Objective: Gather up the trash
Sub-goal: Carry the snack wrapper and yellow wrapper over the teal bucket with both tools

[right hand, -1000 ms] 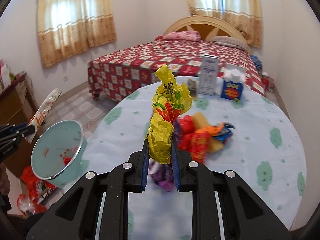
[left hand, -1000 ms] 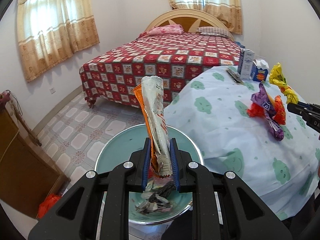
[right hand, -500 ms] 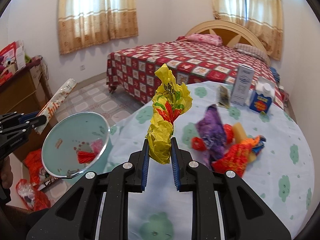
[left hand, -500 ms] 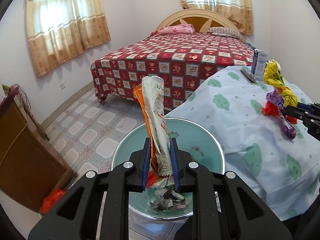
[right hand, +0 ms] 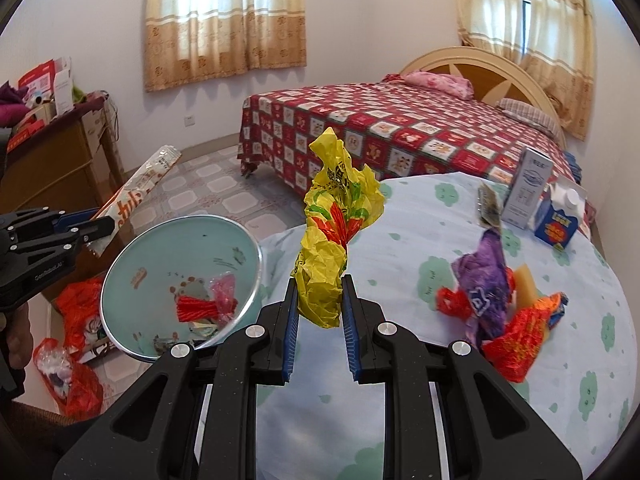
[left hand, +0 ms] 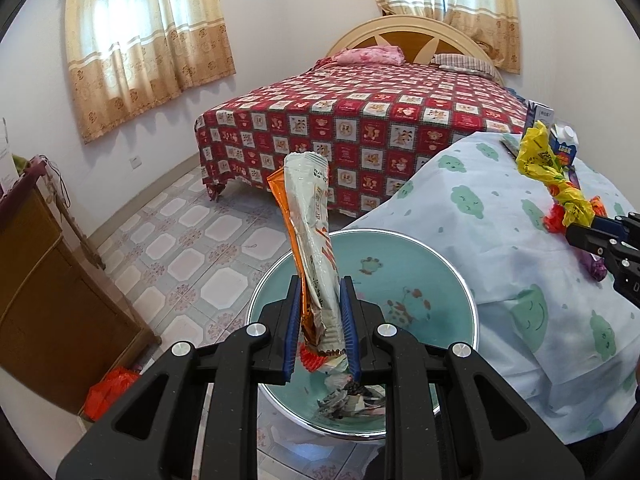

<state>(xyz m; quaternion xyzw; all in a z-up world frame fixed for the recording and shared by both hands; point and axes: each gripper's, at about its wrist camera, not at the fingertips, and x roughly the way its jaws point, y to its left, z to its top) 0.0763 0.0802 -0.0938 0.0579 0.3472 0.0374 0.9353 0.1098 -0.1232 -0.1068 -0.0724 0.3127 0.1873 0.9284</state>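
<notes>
Bedroom surroundings frame the work: a red patchwork bed (right hand: 400, 128) behind, and a round table (right hand: 420, 240) under a pale cloth printed with green clouds. Just off the table's left edge stands a teal bin (right hand: 132, 264), its mouth open and already holding scraps, placed low beside the edge, probably so that trash can be dropped straight in.

The left gripper (left hand: 320, 320) is pinching a long white-and-orange snack wrapper (left hand: 310, 224) by its lower end, so the wrapper stands upright above the bin's mouth, seemingly ready for release. The right gripper (right hand: 320, 312) is clamped on a crumpled yellow bag (right hand: 336, 232), held clear over the table's left edge near the bin, likely next in line.

Toward the right edge of the table, a purple wrapper (right hand: 484, 276) and red-orange wrappers (right hand: 520, 340) lie heaped together, uncollected. Two cartons (right hand: 540, 200) stand at the far edge.
</notes>
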